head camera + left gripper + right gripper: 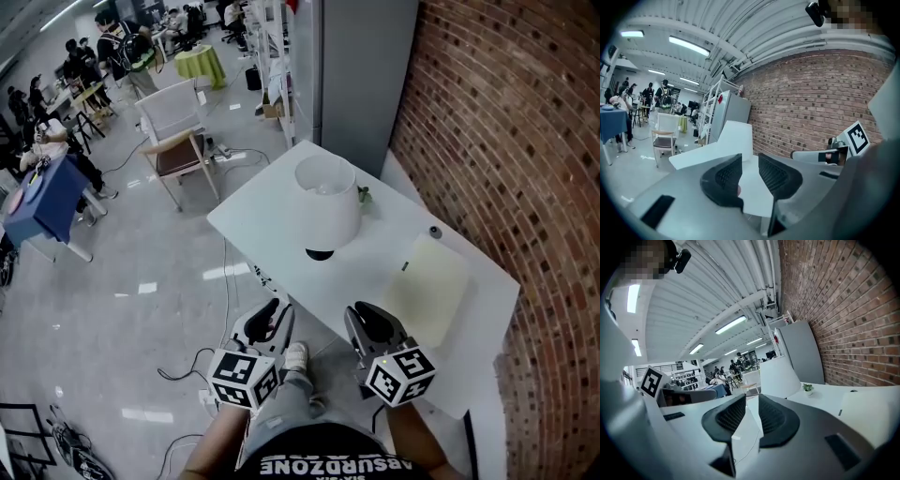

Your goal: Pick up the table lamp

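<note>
Head view, left hand-held gripper (274, 309): at the near edge of the surface (272, 246), jaws a little apart, nothing between them.
Right hand-held gripper (370, 314): just beside the left one, jaws parted by a narrow gap, also empty.
Cream mat (427, 286): flat on the right, off the line to the lamp.
Table lamp (323, 202): upright further along the surface, white tapered shade over a dark base (320, 254), well apart from both grippers.
Small plant (364, 196): just beside the shade's right side.
Doing it well: probably widen both jaws, come in from opposite sides, press evenly on the likely flimsy shade, lift straight, avoid the plant.
</note>
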The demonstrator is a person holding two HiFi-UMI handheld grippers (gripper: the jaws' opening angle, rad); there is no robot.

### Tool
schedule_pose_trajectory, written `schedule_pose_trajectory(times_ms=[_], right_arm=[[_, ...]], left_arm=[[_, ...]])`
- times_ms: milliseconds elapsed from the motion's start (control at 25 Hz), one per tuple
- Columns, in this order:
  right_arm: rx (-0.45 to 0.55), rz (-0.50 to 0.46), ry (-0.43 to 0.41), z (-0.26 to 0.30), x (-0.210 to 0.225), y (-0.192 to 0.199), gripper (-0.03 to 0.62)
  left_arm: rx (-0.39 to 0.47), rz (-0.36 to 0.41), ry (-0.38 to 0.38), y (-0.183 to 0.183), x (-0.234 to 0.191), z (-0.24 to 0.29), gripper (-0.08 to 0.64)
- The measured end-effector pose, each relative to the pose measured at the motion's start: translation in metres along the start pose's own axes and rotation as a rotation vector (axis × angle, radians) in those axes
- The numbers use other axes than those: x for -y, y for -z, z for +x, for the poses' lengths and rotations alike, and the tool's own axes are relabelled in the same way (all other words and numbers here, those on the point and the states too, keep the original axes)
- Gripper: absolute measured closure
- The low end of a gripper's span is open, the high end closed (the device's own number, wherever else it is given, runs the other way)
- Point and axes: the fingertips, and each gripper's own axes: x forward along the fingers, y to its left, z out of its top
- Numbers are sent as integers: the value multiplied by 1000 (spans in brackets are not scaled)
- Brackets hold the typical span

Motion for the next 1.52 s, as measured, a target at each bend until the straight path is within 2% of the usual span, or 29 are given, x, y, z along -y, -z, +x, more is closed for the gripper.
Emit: schedule_pose_trajectory(times_ms=[120,400,600,800,1120,1520], right_arm=[[-2,18,-30,13,10,-4,451],[-50,87,-62,40,29,-3,386],[-79,142,-79,55,42,-1,377],[-93,160,-61,71,54,-2,369],[-100,201,-25,93,77,1,336],[-116,266,-9,127,106,3,306]], left_arm=[[-38,-11,37,4,-4,15,398],[-92,-29,39,9,-30,37,360],[-117,-58,62,8,-42,54,341],[-142,-69,88,9,-55,73,337],[-197,-130,129,15,-84,105,322],[-256,-154,192,21,-117,144,321]])
